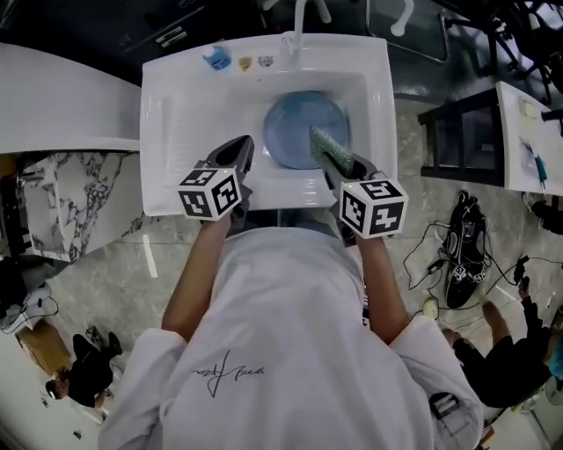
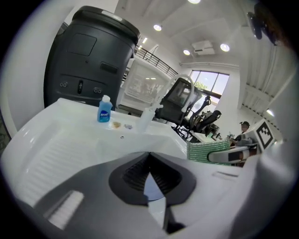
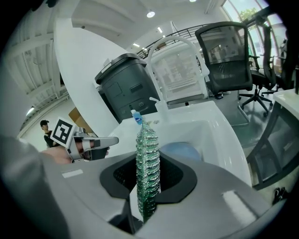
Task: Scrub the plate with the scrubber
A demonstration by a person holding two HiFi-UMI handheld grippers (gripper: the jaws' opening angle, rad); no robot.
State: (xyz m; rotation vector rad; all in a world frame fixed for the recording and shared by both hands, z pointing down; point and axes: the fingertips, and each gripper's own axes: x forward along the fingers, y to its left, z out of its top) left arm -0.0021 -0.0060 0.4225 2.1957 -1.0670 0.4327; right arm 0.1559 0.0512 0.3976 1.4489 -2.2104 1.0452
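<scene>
The blue plate (image 1: 299,132) lies flat in the basin of the white sink (image 1: 176,114), under the faucet (image 1: 297,25). The green scrubber (image 3: 147,163) is pinched on edge between the jaws of the right gripper (image 3: 148,189), which are closed on its lower part so that most of the mesh pad sticks out past the tips. In the head view the scrubber's far end overlaps the right side of the plate; whether it touches the plate I cannot tell

The left gripper (image 2: 149,156) hangs over the front rim of the sink, just left of the plate, with its jaws closed on nothing; a sliver of the blue plate shows through the narrow gap behind the tips. The two grippers sit side by side, near each other but apart, each seen at the edge of the other's view. Each carries its cube of square markers, close to the person's white shirt (image 1: 290,352)

On the back ledge of the sink, left of the faucet, stands a small blue bottle (image 1: 217,59), with two small bits beside it that are too small to name. The left part of the sink is a ribbed draining board

Beyond the sink stand a dark grey bin (image 3: 126,84) and a black mesh office chair (image 3: 229,51). A white table (image 1: 53,97) curves along the sink's left side. The floor (image 1: 123,264) is pale marble, with black cables trailing on it at the right
</scene>
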